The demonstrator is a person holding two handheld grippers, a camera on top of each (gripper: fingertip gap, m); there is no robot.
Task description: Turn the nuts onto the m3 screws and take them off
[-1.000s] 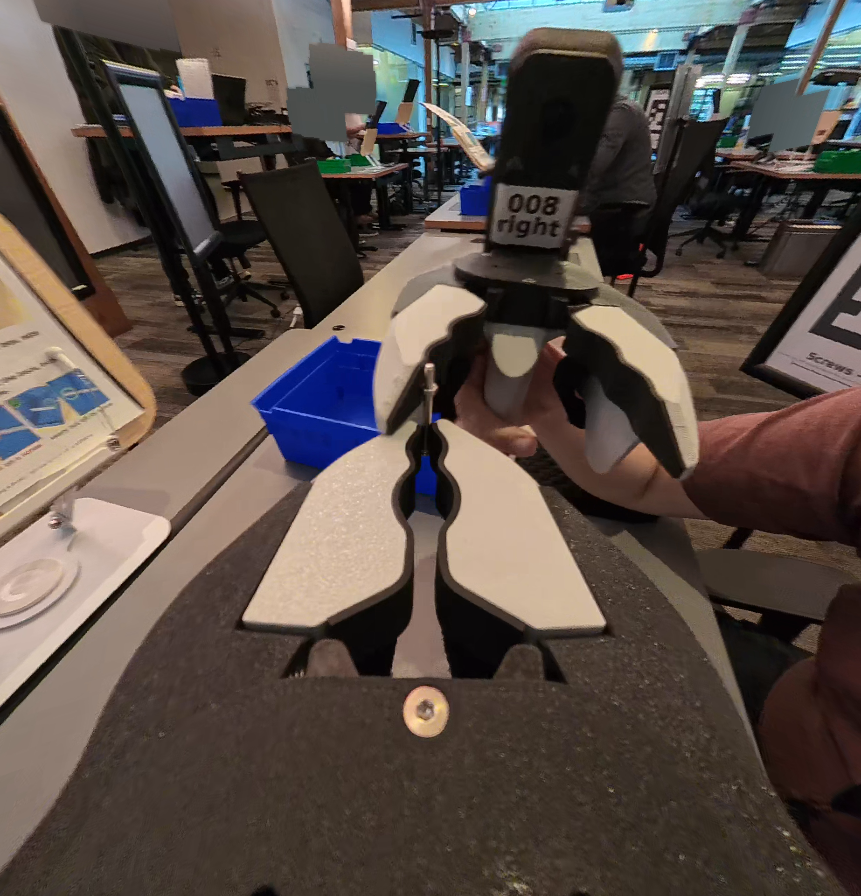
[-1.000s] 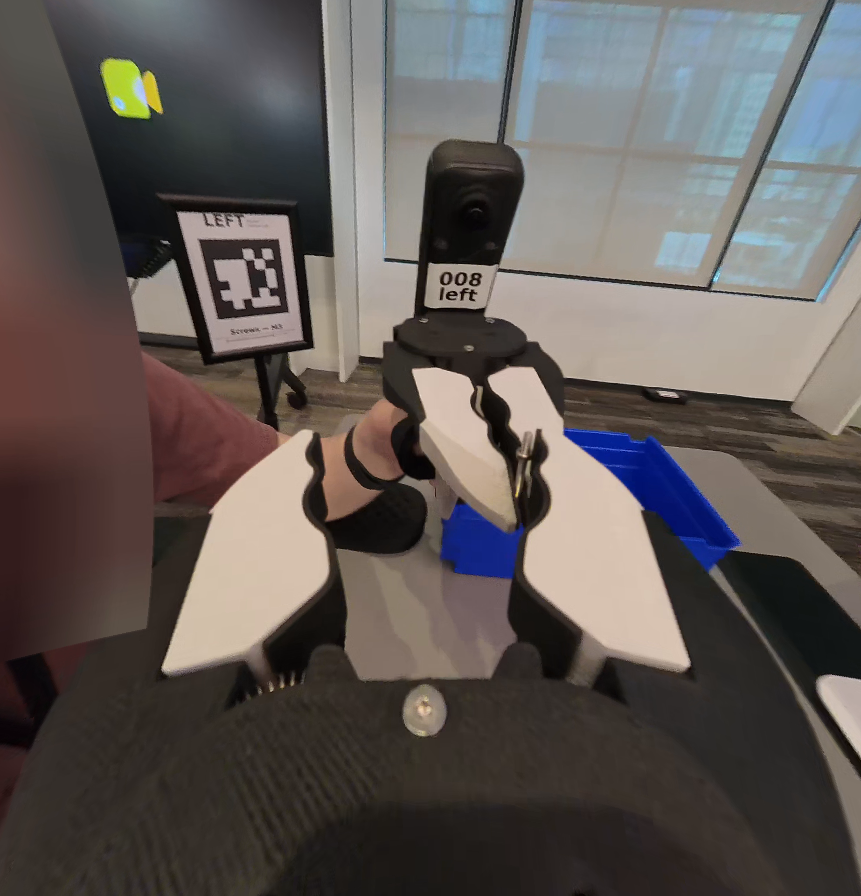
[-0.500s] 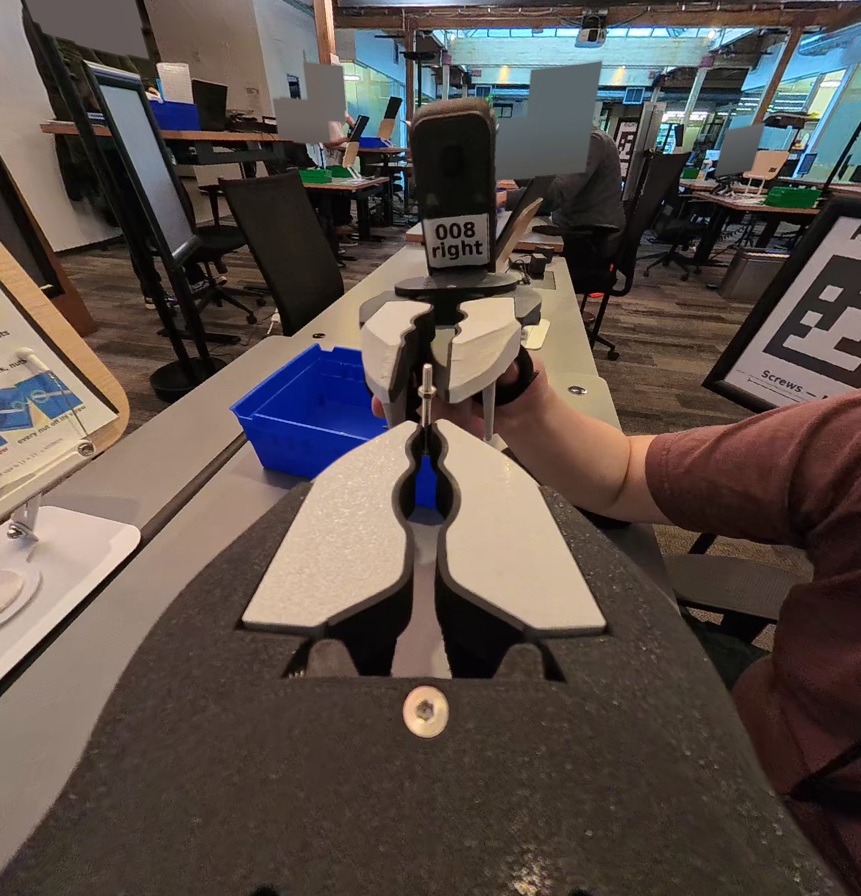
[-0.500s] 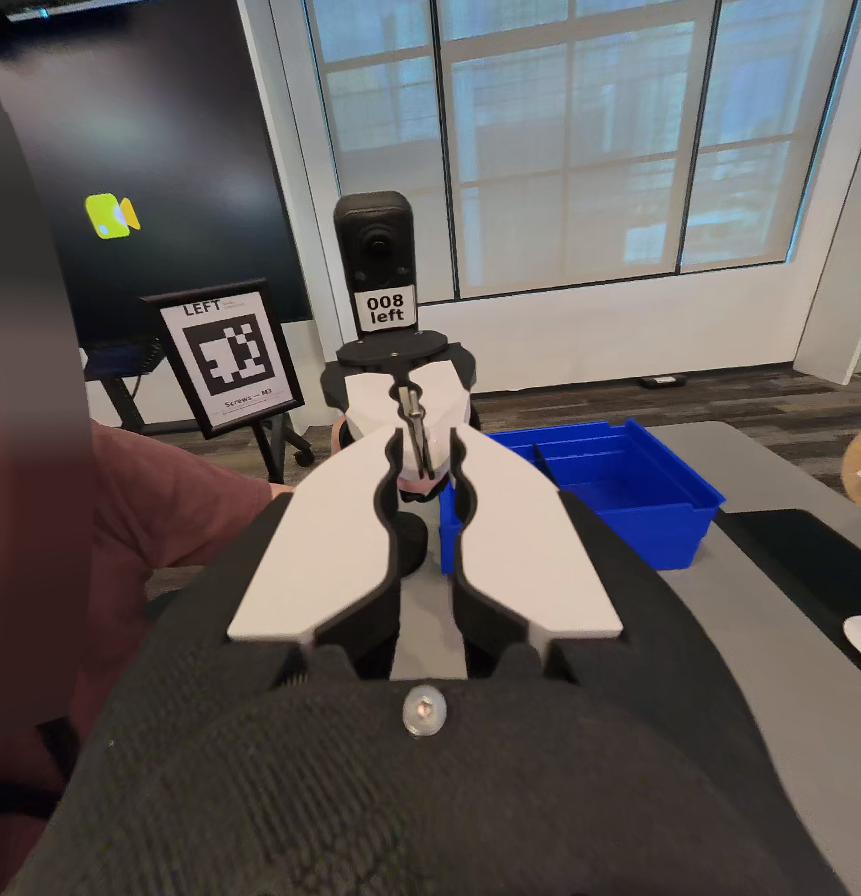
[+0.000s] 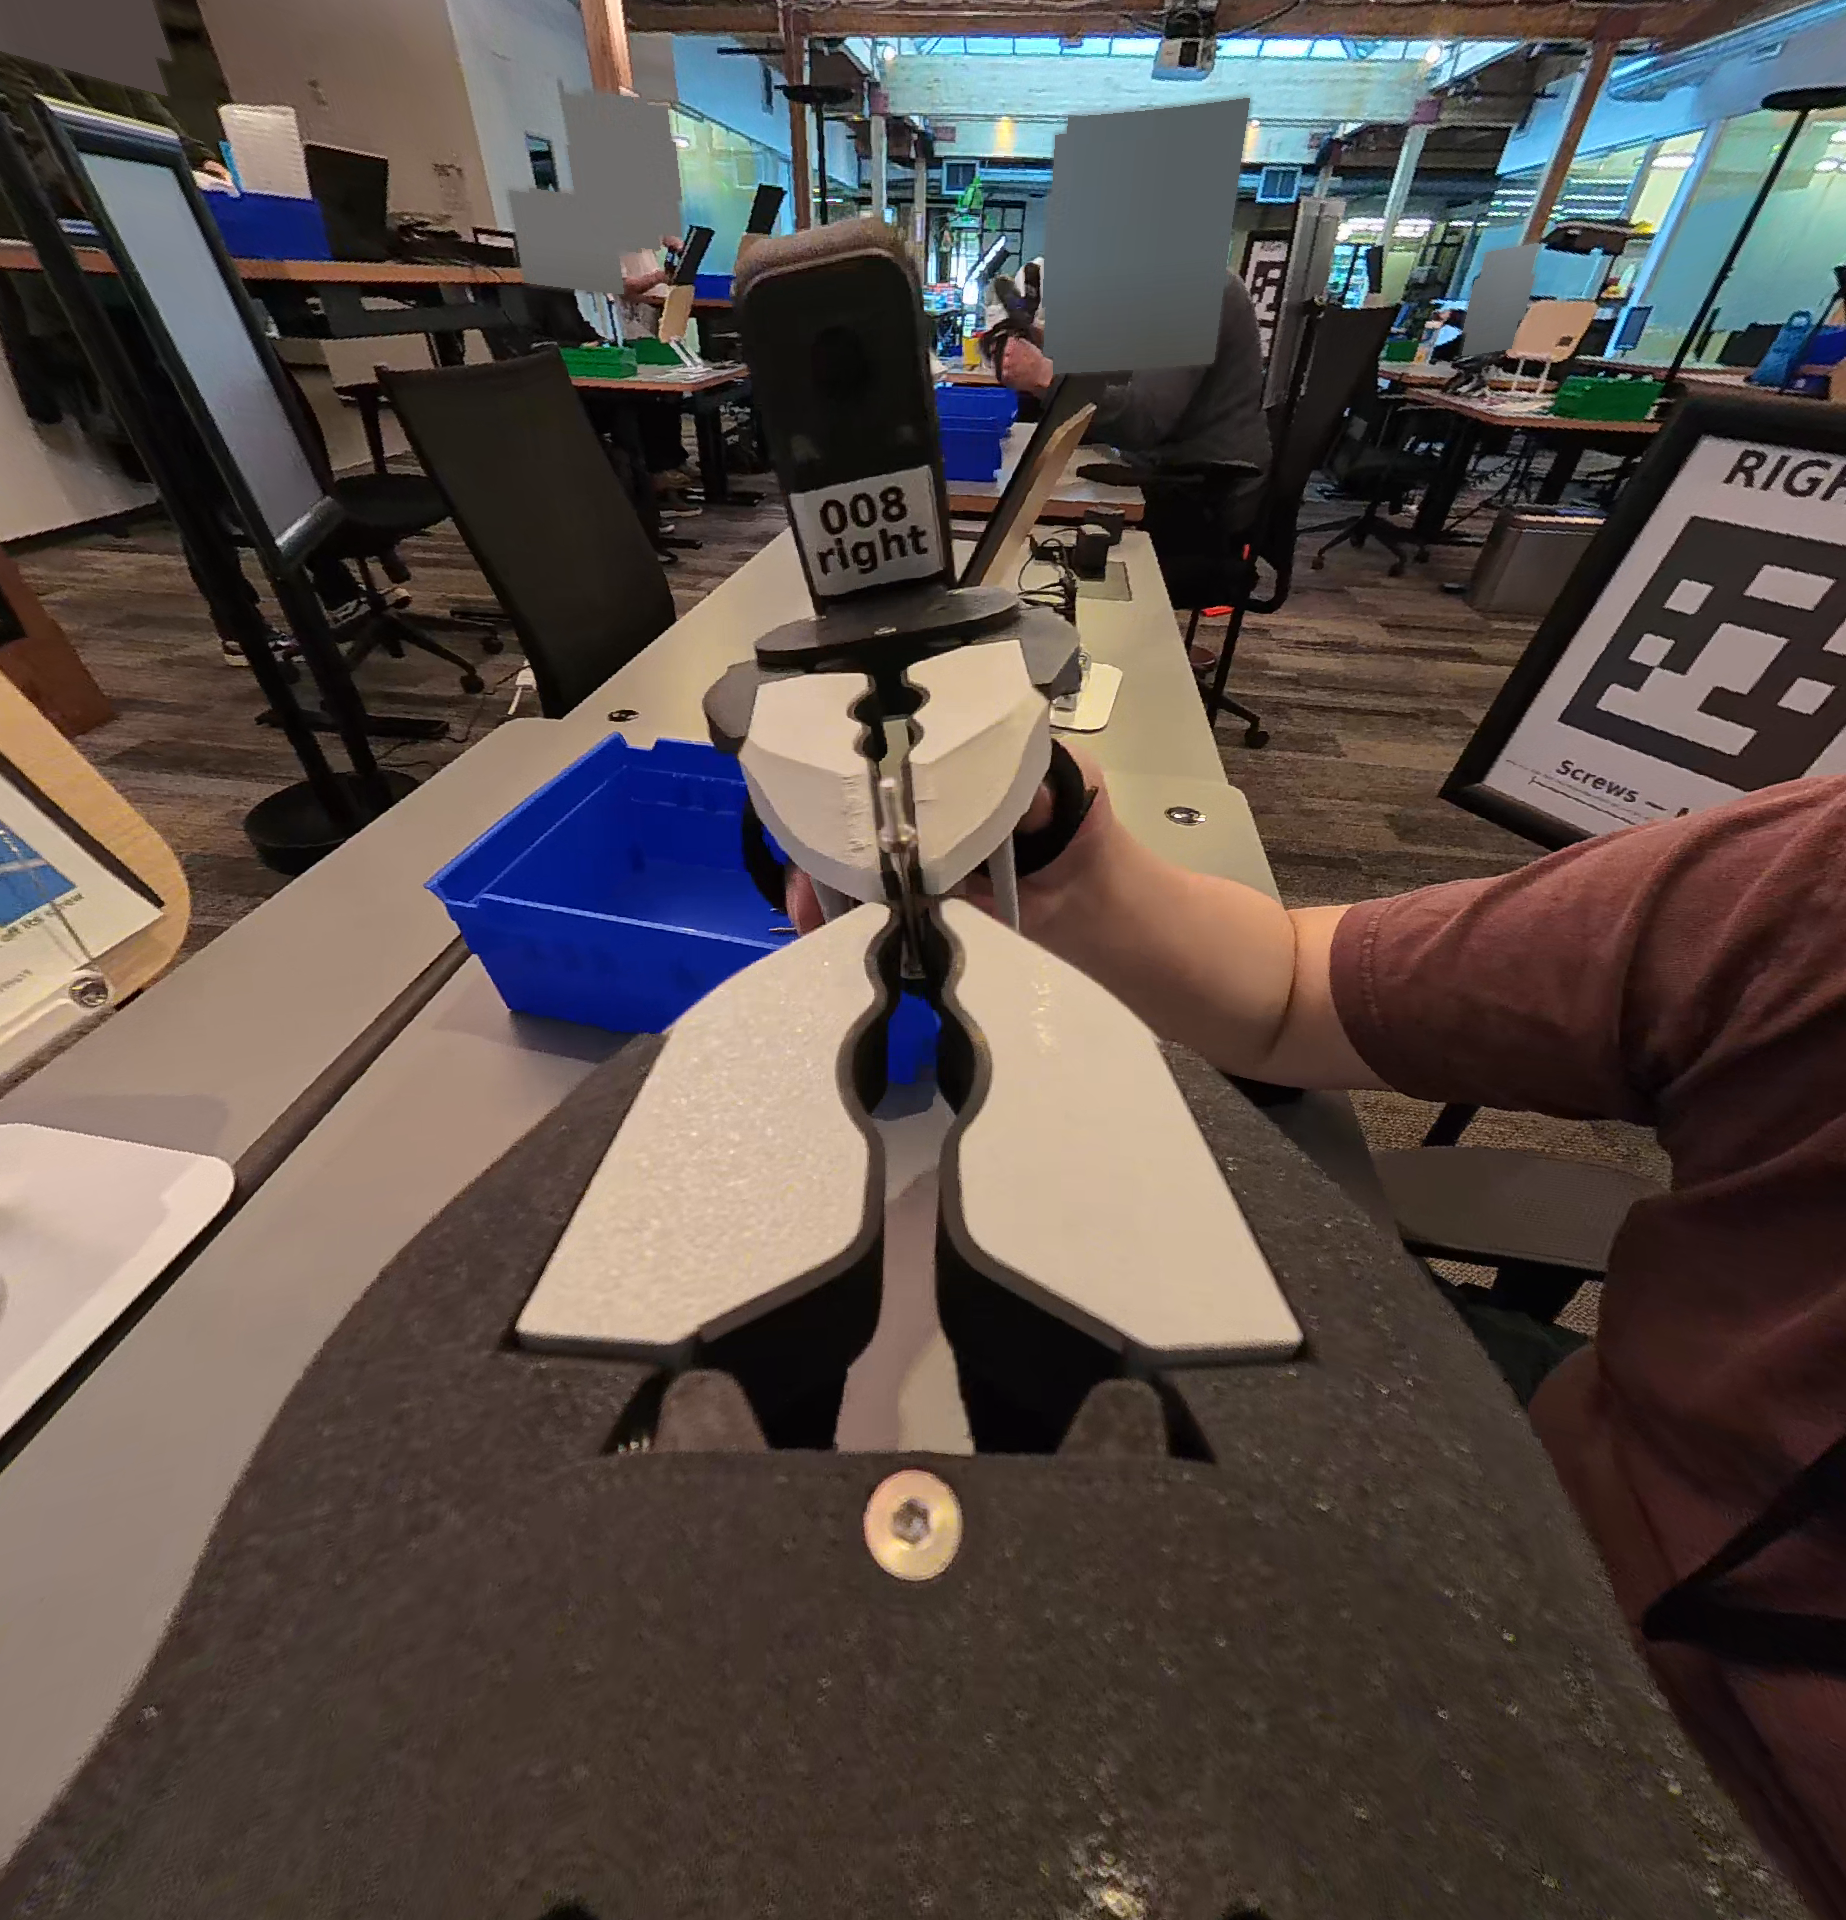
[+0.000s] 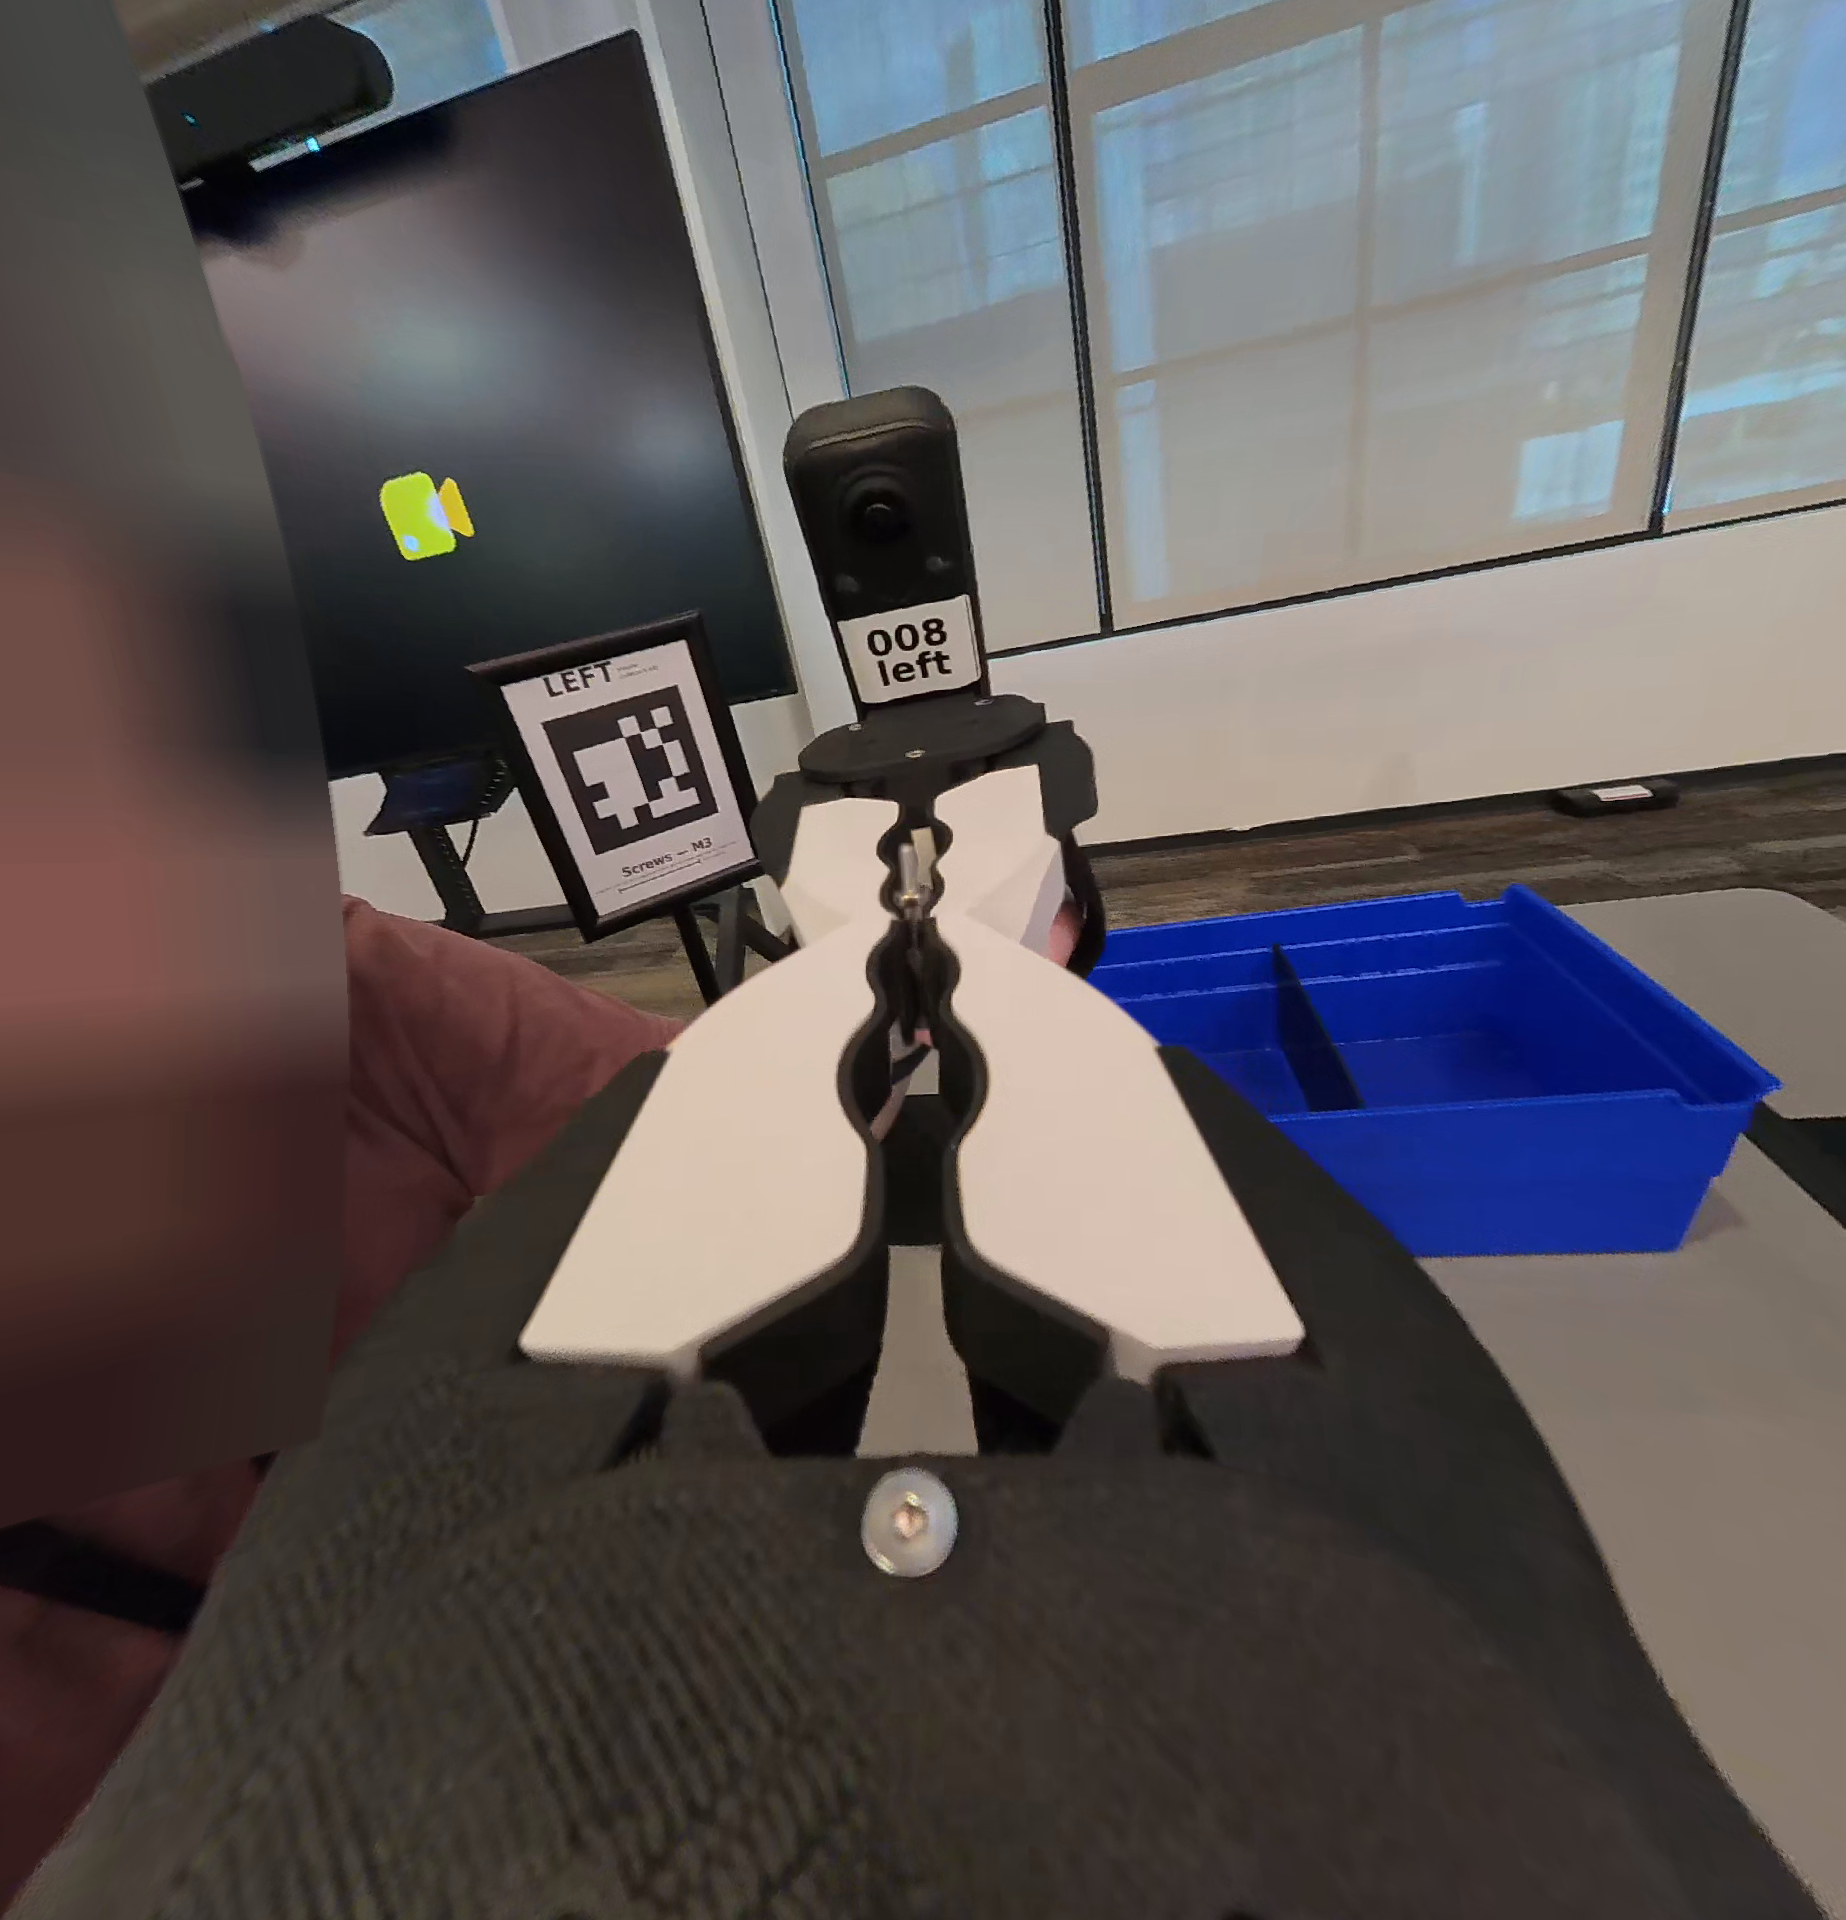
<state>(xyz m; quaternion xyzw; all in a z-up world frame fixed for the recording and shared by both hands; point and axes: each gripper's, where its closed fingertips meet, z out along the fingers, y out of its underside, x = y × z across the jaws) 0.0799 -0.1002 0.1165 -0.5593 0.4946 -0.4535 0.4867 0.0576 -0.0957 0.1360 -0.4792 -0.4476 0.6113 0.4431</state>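
**Operator:** Where was the screw relative to my grippers?

**Observer:** Nearest to you, your left gripper (image 5: 906,930) had its fingers pressed together on the lower end of the screw (image 5: 891,831). The shaft rose out of those tips, nearly upright and tilted slightly left in the left wrist view. Just past it, your right gripper (image 6: 911,930) faced the left one tip to tip, with its fingers drawn together too. The upper end of the screw stood right at their seam. I could not tell whether they were actually pinching it.

**Operator:** How did the screw look?

**Observer:** It was thin, silver and shiny. The nut (image 5: 896,834) showed as a thicker ring partway up the shaft. Both were too small for me to make out the threads.

**Operator:** What differed from earlier?

**Observer:** A second before, you held your right gripper's fingers spread wide, with one beside the screw. Half a second before, they had nearly met. Your left gripper kept its clamp on the screw throughout.

**Operator:** And farther off?

**Observer:** The blue bin (image 5: 607,935) sat on the grey table (image 5: 306,997) beyond both grippers. A divider split its inside. A framed marker sign (image 6: 638,790) stood far behind it.
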